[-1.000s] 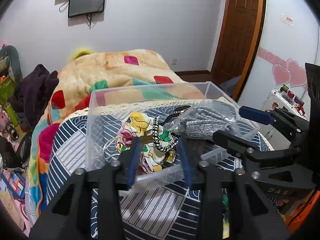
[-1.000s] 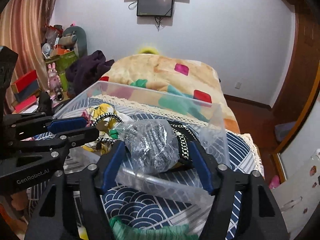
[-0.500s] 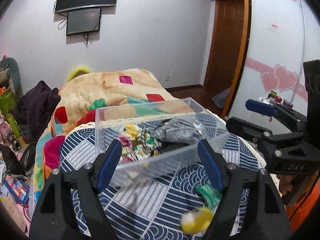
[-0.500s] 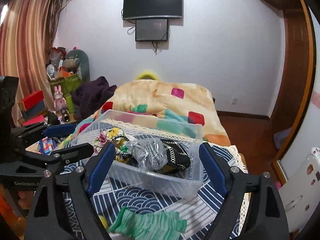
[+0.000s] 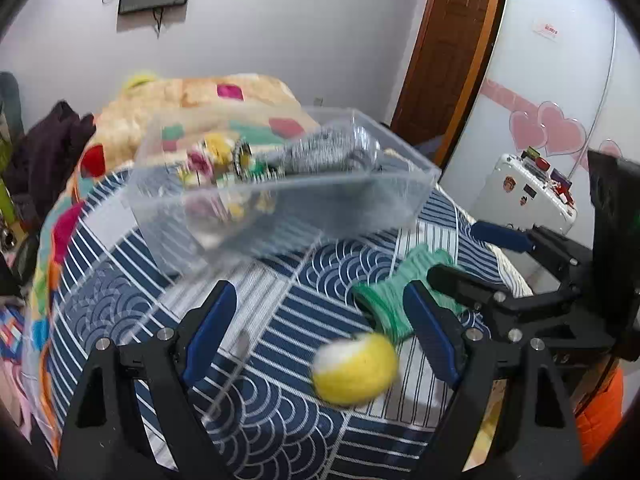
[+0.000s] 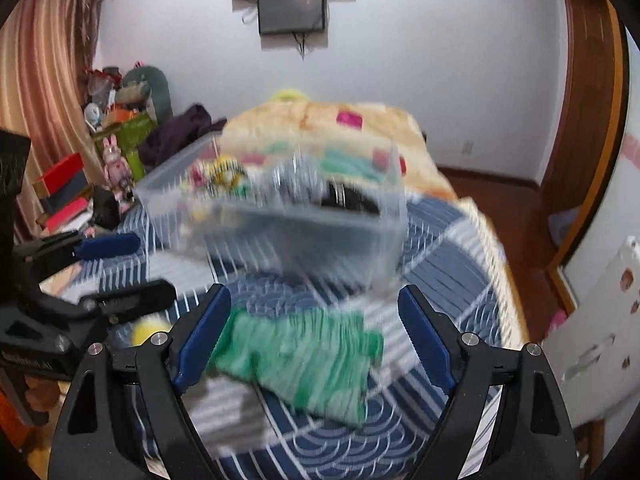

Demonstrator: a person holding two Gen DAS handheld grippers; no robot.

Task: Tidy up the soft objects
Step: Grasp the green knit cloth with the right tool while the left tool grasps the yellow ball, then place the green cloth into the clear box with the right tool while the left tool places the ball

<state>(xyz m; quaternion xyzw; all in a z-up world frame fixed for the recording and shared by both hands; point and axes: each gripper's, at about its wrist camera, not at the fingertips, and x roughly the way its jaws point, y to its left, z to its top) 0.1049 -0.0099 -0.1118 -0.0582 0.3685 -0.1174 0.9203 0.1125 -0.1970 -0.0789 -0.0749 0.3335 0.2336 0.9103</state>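
A clear plastic bin (image 5: 280, 216) stands on the blue patterned bed cover (image 5: 256, 416) and holds a floral cloth (image 5: 216, 156), a bagged grey item (image 5: 320, 154) and a black item (image 6: 352, 200). A green knitted piece (image 6: 304, 364) lies on the cover in front of the bin, between my right gripper's (image 6: 314, 334) open fingers; it also shows in the left wrist view (image 5: 400, 288). A yellow and white ball (image 5: 354, 368) lies near my open left gripper (image 5: 320, 332), close to its right finger. Both grippers are empty. Both views are blurred.
A patchwork blanket (image 5: 192, 100) covers the bed behind the bin. Dark clothes (image 5: 44, 148) and cluttered toys and boxes (image 6: 80, 184) stand at the left. A white suitcase (image 5: 528, 196) and a wooden door (image 5: 452, 48) are at the right.
Both grippers have drawn back from the bin and lowered toward the bed cover. The ball and green knitted piece now sit close between the fingers. Both grippers opened from a narrow gap a second ago.
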